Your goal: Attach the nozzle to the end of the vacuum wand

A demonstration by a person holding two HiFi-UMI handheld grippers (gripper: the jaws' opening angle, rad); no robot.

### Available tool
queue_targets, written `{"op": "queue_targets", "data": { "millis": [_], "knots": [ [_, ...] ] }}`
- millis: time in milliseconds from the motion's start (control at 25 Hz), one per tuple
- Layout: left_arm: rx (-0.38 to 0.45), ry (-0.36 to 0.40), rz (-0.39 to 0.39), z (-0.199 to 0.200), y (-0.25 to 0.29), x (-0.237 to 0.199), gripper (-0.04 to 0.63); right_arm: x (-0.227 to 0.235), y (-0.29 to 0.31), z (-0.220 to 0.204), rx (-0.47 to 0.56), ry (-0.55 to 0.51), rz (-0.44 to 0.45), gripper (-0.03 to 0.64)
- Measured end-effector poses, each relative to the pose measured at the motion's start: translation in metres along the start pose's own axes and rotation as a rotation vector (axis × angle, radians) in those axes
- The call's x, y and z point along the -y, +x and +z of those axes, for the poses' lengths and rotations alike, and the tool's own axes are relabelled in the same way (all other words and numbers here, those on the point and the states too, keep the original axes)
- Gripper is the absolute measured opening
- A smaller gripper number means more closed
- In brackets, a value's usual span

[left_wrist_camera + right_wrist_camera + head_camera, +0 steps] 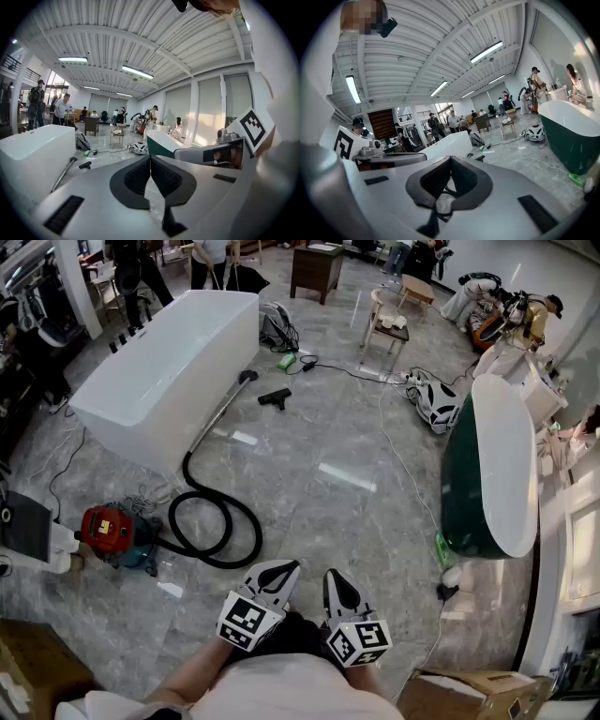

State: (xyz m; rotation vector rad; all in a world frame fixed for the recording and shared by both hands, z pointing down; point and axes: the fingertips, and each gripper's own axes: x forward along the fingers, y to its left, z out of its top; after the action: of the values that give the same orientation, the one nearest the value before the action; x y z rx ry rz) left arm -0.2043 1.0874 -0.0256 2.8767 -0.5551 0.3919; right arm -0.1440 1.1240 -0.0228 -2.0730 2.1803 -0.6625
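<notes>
Holding our left gripper (277, 571) and right gripper (339, 584) both clamped together and empty, we see one black nozzle (275, 397) on the floor (319, 507) near one wand (220, 415) propped against one white tub (164, 376).

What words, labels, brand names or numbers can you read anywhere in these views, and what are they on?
No text is legible in any view.
Red vacuum: a pale label patch, too small to read.
Cardboard box: a dark mark, too blurred to read.
Left gripper and right gripper: their cubes carry black-and-white square markers only, no words or numbers.
</notes>
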Motion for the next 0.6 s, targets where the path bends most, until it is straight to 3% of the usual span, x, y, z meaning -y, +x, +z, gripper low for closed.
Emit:
{"op": "queue_targets", "data": {
  "millis": [600],
  "knots": [
    [-0.013, 0.018, 0.05, -0.005, -0.019, -0.016, 0.011, -0.012, 0.019, -0.013, -0.051, -0.012, 0.033, 0.017]
  ]
}}
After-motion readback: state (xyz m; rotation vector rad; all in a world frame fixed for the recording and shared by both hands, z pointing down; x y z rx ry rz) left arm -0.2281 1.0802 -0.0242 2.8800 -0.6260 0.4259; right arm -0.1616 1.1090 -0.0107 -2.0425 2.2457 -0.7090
